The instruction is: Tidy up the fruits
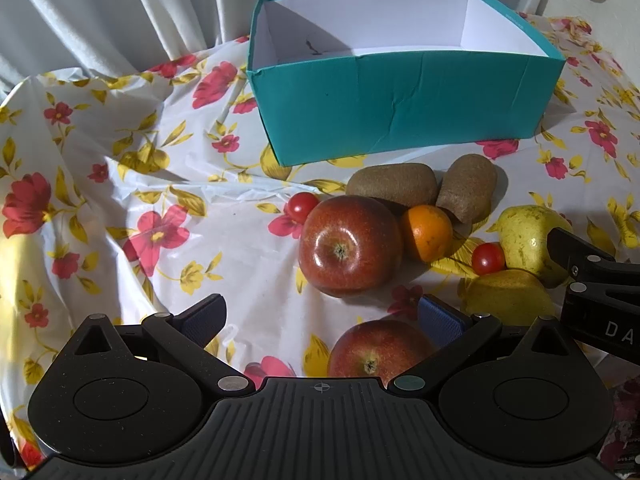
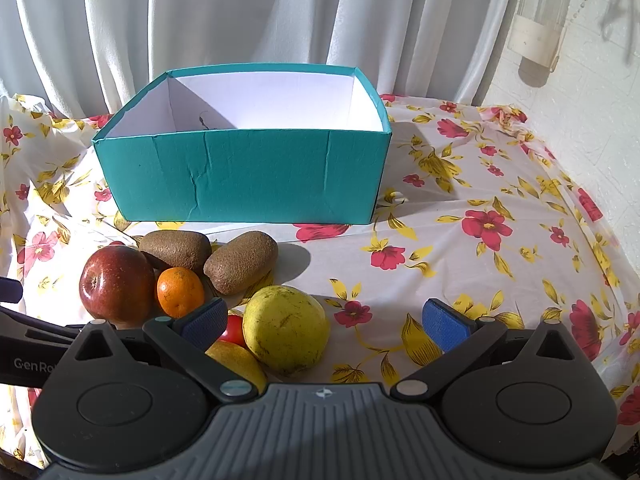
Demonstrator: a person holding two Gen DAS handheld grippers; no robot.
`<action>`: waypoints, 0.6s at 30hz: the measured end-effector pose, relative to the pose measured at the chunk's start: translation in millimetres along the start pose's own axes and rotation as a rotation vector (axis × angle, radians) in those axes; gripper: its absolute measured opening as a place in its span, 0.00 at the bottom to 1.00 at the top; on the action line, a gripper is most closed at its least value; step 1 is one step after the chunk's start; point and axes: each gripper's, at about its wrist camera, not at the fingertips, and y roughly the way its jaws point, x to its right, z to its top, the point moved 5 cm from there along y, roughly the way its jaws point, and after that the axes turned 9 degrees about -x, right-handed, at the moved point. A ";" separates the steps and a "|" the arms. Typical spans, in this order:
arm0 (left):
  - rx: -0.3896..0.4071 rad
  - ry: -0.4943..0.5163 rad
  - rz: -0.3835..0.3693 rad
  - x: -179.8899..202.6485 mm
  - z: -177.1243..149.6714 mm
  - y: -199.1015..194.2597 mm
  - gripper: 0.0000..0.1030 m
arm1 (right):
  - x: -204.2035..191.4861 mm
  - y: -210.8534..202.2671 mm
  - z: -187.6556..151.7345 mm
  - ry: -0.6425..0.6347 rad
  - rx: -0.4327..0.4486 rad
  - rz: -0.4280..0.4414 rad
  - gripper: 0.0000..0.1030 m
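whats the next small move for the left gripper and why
Probably lower the left gripper onto the near red apple. Its fingers stand wide open and empty with that apple right between them, and the teal box behind the pile looks empty.

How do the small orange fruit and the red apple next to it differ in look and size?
Colour: the orange fruit is bright orange, while the red apple is dark red.
Size: the apple is clearly bigger than the orange fruit.
Surface: the apple is glossy with bright highlights; the orange fruit looks matte and faintly dimpled.
Both are round, lie on the flowered cloth and are outside the teal box.
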 end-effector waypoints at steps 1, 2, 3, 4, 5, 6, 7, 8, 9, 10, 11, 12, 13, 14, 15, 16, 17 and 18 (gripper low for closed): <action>0.000 -0.001 -0.001 0.2 0.1 -0.4 1.00 | -0.1 -0.7 0.0 -0.001 0.001 0.000 1.00; 0.001 -0.001 -0.001 1.2 -0.4 -1.1 1.00 | -0.1 -1.4 0.1 -0.002 0.002 0.000 1.00; 0.001 0.000 -0.001 1.4 -0.4 -1.0 1.00 | -0.3 -2.0 0.3 -0.002 0.003 0.000 1.00; 0.000 0.001 0.000 1.6 -0.4 -1.0 1.00 | -0.3 -2.5 0.3 -0.002 0.004 0.000 1.00; 0.001 0.001 0.000 1.2 -0.5 -1.2 1.00 | -0.3 -2.9 0.2 -0.002 0.005 -0.001 1.00; 0.000 0.000 0.001 1.3 0.5 -2.3 1.00 | -0.4 -2.9 0.3 -0.003 0.005 -0.001 1.00; 0.000 0.001 0.001 1.7 1.2 -3.5 1.00 | -0.9 -2.6 0.7 -0.004 0.004 -0.001 1.00; 0.000 -0.001 -0.002 1.1 1.3 -3.3 1.00 | -1.0 -2.7 0.9 -0.004 0.004 -0.001 1.00; -0.001 -0.001 -0.003 1.2 1.2 -3.4 1.00 | -1.1 -2.9 1.0 -0.005 0.005 -0.002 1.00; -0.001 -0.001 -0.002 1.1 1.1 -3.4 1.00 | -1.1 -2.7 0.8 -0.005 0.005 -0.001 1.00; -0.004 -0.005 -0.004 -0.2 2.3 -3.3 1.00 | -1.1 -2.7 0.8 -0.005 0.004 -0.001 1.00; -0.005 -0.005 -0.004 0.0 2.5 -3.6 1.00 | -1.1 -2.6 0.9 -0.005 0.004 -0.001 1.00; -0.006 -0.004 -0.004 0.3 2.9 -3.8 1.00 | -1.1 -2.5 0.8 -0.004 0.004 -0.002 1.00; -0.006 -0.004 -0.004 0.4 3.1 -3.8 1.00 | -1.1 -2.6 0.7 -0.005 0.004 -0.002 1.00; -0.007 -0.004 -0.004 0.5 3.2 -3.9 1.00 | -1.2 -2.6 0.5 -0.004 0.005 -0.001 1.00; -0.006 -0.005 -0.005 0.3 3.0 -3.7 1.00 | -1.4 -3.0 0.4 -0.005 0.006 0.000 1.00; -0.006 -0.005 -0.006 0.6 3.1 -4.0 1.00 | -1.4 -3.5 0.1 -0.005 0.008 0.001 1.00; -0.007 -0.006 -0.007 0.9 3.3 -3.9 1.00 | -1.6 -3.9 0.2 -0.005 0.009 0.002 1.00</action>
